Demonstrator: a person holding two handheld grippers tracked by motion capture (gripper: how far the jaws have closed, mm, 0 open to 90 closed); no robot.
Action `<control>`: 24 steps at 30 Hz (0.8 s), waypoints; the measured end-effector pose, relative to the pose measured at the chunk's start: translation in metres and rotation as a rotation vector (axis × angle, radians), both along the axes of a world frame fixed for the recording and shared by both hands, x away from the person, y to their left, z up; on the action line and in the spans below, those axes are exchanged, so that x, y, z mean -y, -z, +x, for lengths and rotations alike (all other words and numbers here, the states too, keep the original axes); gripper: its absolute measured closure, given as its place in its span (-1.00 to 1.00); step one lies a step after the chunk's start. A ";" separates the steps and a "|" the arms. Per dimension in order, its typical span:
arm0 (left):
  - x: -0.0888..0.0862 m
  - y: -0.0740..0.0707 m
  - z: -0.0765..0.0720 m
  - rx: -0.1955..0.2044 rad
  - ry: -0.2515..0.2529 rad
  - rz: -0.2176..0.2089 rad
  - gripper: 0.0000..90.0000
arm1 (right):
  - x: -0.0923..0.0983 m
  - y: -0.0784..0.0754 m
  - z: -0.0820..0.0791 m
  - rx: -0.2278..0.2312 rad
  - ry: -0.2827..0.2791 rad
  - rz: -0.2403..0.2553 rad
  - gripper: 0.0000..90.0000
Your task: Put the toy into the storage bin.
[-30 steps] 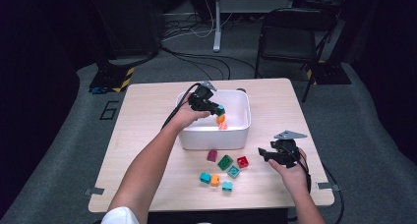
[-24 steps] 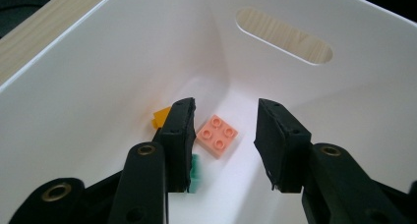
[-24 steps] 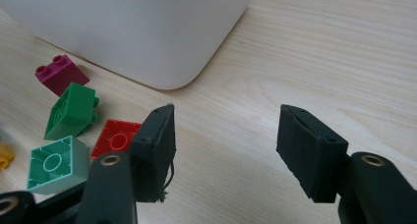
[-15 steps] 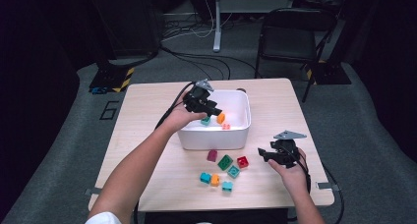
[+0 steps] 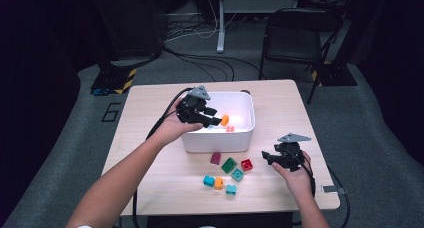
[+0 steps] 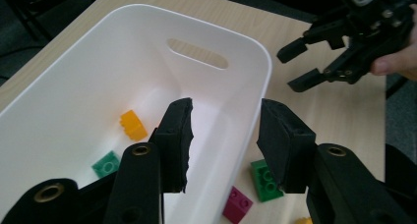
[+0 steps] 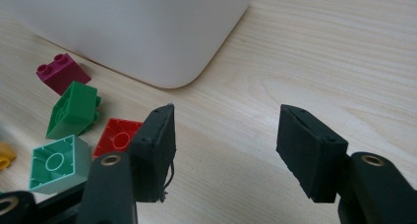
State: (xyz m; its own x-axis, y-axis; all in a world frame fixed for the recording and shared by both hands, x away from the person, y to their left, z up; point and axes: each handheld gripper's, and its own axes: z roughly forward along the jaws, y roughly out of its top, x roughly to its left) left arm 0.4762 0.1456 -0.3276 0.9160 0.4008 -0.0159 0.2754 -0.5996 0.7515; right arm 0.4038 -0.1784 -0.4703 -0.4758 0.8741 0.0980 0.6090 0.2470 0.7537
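Note:
My left gripper (image 5: 214, 116) hangs over the near left part of the white bin (image 5: 215, 147). Its jaws have just been opening and nothing is between them. In the left gripper view the left gripper (image 6: 223, 111) looks down into the bin (image 6: 265, 67), where an orange brick (image 6: 133, 125) and a green brick (image 6: 107, 163) lie. My right gripper (image 5: 266, 158) stands open low over the table, to the right of the loose bricks. In the right gripper view the right gripper (image 7: 226, 116) is empty, with a red brick (image 7: 117, 135) just left of its left jaw.
Several bricks lie on the table in front of the bin: magenta (image 5: 216, 158), green (image 5: 229, 164), red (image 5: 246, 164), teal (image 5: 237, 174) and an orange one (image 5: 218, 182). A black chair (image 5: 292, 35) stands beyond the table.
The left gripper has pulled back from deeper inside the bin toward its near left rim and risen. The right gripper has kept still.

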 end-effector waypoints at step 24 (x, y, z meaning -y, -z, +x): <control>-0.020 0.040 -0.073 -0.038 0.047 -0.008 0.26 | -0.004 0.000 -0.001 0.008 -0.003 -0.009 -0.13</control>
State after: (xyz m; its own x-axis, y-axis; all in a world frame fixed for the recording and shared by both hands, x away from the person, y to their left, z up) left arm 0.4035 0.1658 -0.3678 0.9325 0.3571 -0.0537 0.2752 -0.6064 0.7460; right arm 0.4024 -0.1747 -0.4701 -0.4794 0.8733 0.0868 0.6024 0.2556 0.7561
